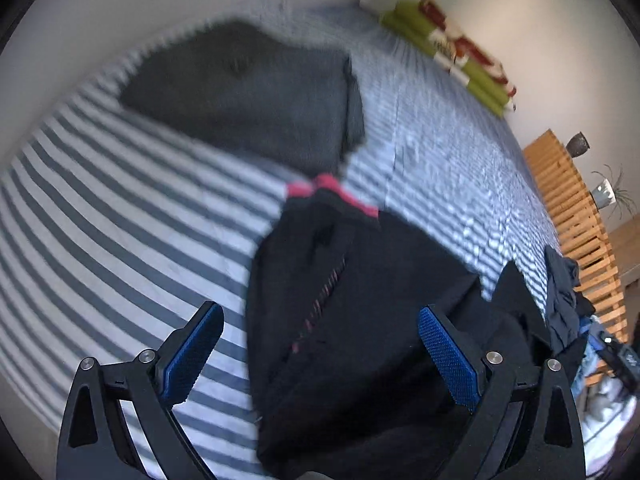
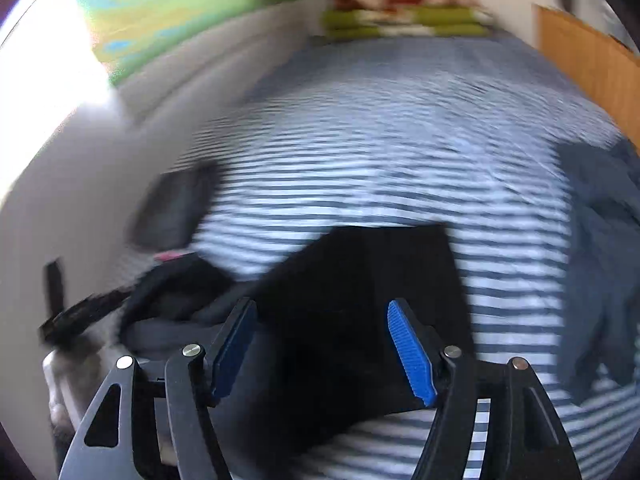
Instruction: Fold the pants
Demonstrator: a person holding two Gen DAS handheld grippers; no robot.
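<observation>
Black pants (image 1: 360, 320) with a red waistband (image 1: 332, 192) lie on a striped bed (image 1: 120, 240), partly folded. My left gripper (image 1: 320, 312) hovers open just above the pants, its blue pads (image 1: 448, 356) wide apart with nothing between them. In the right wrist view the same black pants (image 2: 360, 304) spread under my right gripper (image 2: 320, 312), which is open too. Its blue pads (image 2: 412, 356) straddle the cloth without closing on it. Both views are blurred by motion.
A folded dark grey garment (image 1: 248, 88) lies further up the bed. A green and red pillow (image 1: 452, 48) sits at the head. A heap of dark clothes (image 2: 600, 260) lies at the right edge, by a wooden slatted unit (image 1: 572, 216).
</observation>
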